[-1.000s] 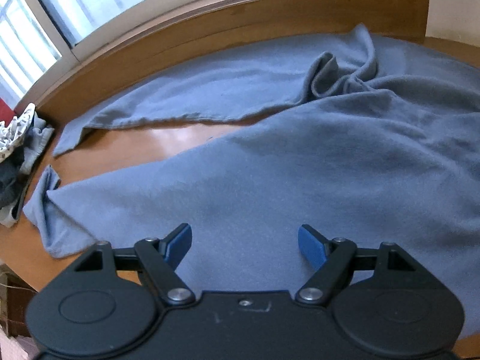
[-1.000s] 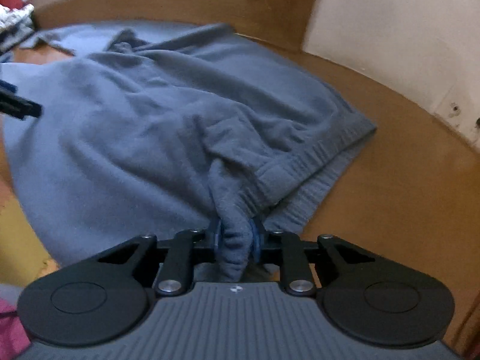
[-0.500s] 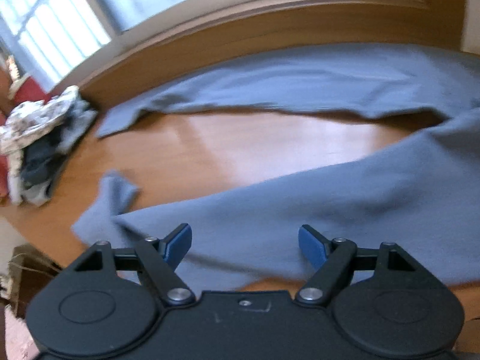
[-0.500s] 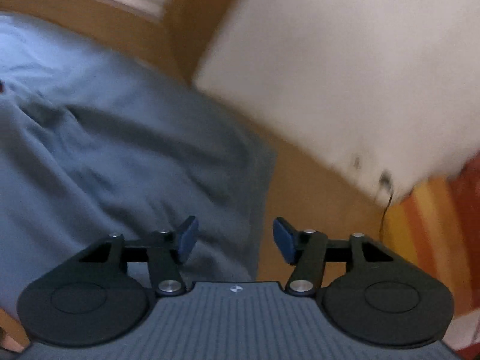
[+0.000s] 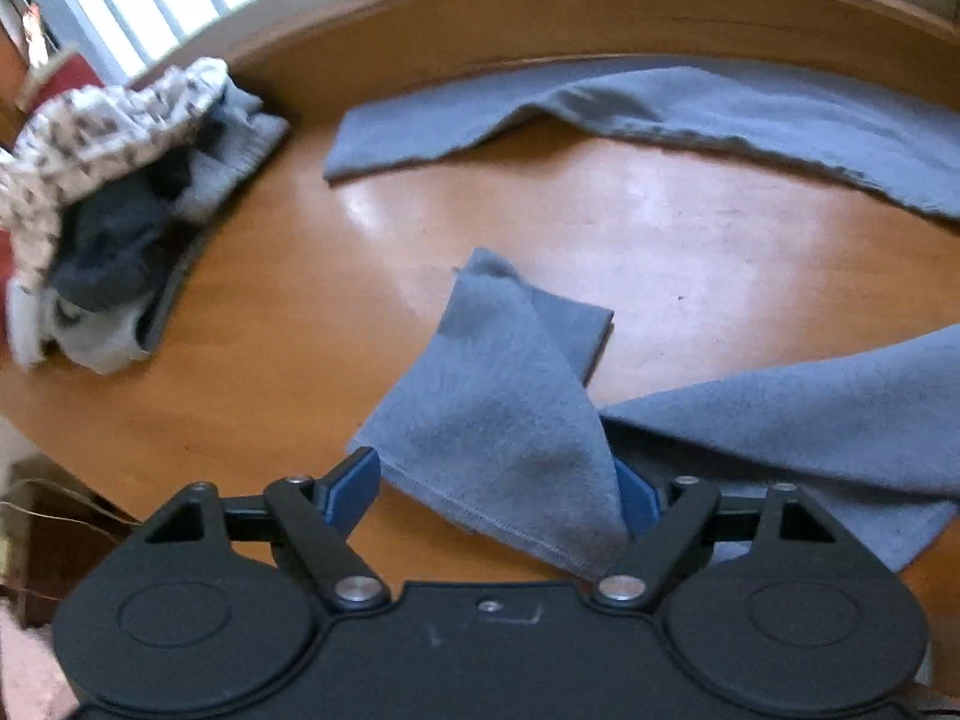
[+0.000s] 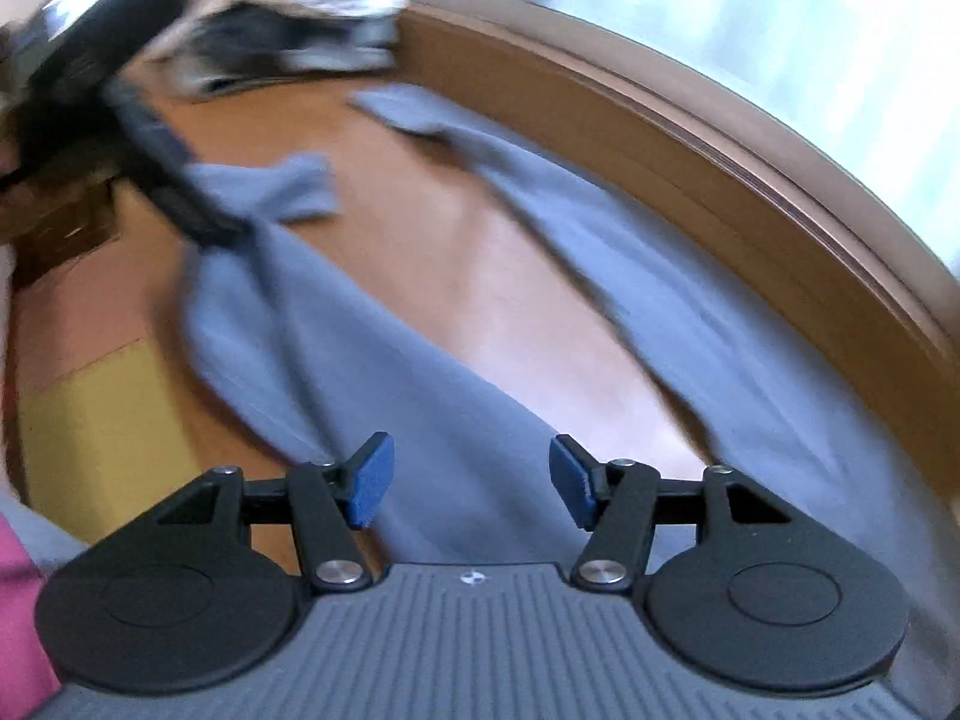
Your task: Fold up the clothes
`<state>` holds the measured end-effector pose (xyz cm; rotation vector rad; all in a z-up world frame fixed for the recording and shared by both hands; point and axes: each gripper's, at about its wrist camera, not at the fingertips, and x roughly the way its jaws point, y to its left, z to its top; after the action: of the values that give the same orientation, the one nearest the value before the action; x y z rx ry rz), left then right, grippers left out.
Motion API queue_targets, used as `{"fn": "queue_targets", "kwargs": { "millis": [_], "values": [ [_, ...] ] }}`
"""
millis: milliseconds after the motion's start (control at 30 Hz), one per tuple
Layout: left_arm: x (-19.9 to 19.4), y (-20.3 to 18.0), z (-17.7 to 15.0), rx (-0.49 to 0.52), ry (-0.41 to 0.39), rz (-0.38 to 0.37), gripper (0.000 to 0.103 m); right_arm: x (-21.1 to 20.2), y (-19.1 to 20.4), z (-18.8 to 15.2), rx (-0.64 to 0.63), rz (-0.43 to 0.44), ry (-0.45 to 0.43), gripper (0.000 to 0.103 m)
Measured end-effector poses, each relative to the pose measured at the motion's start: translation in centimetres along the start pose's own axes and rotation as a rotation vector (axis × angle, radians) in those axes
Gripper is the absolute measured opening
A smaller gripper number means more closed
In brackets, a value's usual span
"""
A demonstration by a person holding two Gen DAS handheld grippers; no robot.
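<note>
Blue fleece trousers lie spread on the wooden table (image 5: 252, 360). In the left wrist view the near leg's twisted, folded-over cuff (image 5: 510, 408) lies between the open jaws of my left gripper (image 5: 498, 492); the far leg (image 5: 690, 108) stretches along the back edge. In the blurred right wrist view my right gripper (image 6: 468, 480) is open and empty above the near leg (image 6: 420, 396), with the far leg (image 6: 690, 300) at the right. The left gripper (image 6: 180, 180) shows there at that leg's cuff.
A pile of other clothes (image 5: 114, 204), patterned white on grey and dark pieces, sits at the table's left end, blurred in the right wrist view (image 6: 288, 30). A raised wooden sill (image 5: 600, 18) and window run along the back. A yellow box (image 6: 90, 438) stands below the table edge.
My right gripper let go of the waistband, opened and swung left to face along the legs. My left gripper moved left to the near leg's cuff, which now lies between its jaws.
</note>
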<state>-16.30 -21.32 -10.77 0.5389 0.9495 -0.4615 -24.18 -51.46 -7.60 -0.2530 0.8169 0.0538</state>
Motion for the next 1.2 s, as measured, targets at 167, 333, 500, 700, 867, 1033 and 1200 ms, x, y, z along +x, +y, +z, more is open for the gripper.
{"fn": "queue_targets", "kwargs": {
  "millis": [167,333,500,700,867,1033,1200],
  "values": [
    [-0.1,0.5,-0.5,0.013,-0.024,-0.056,0.080,3.8,2.9,3.3,-0.096,0.072,0.036,0.060],
    [0.2,1.4,-0.6,0.008,-0.031,-0.087,0.080,5.2,2.6,4.8,-0.072,0.148,0.097,0.058],
    [-0.5,1.6,0.0,0.052,-0.072,-0.093,0.080,5.7,0.8,5.1,0.047,0.174,0.118,0.003],
    [-3.1,0.3,1.2,0.167,-0.211,-0.104,0.079,1.1,-2.9,7.4,0.091,0.095,-0.016,0.003],
    [-3.8,-1.1,3.4,0.313,-0.297,-0.221,0.079,-2.6,-4.9,8.2,0.020,0.022,-0.073,0.003],
    [-2.7,-3.1,5.6,0.532,-0.350,-0.287,0.079,-3.3,-6.7,7.2,0.014,-0.012,-0.028,0.003],
    [-0.4,-5.1,6.8,0.755,-0.314,-0.464,0.079,-4.3,-7.4,5.0,0.061,-0.046,0.021,0.003]
  ]
}}
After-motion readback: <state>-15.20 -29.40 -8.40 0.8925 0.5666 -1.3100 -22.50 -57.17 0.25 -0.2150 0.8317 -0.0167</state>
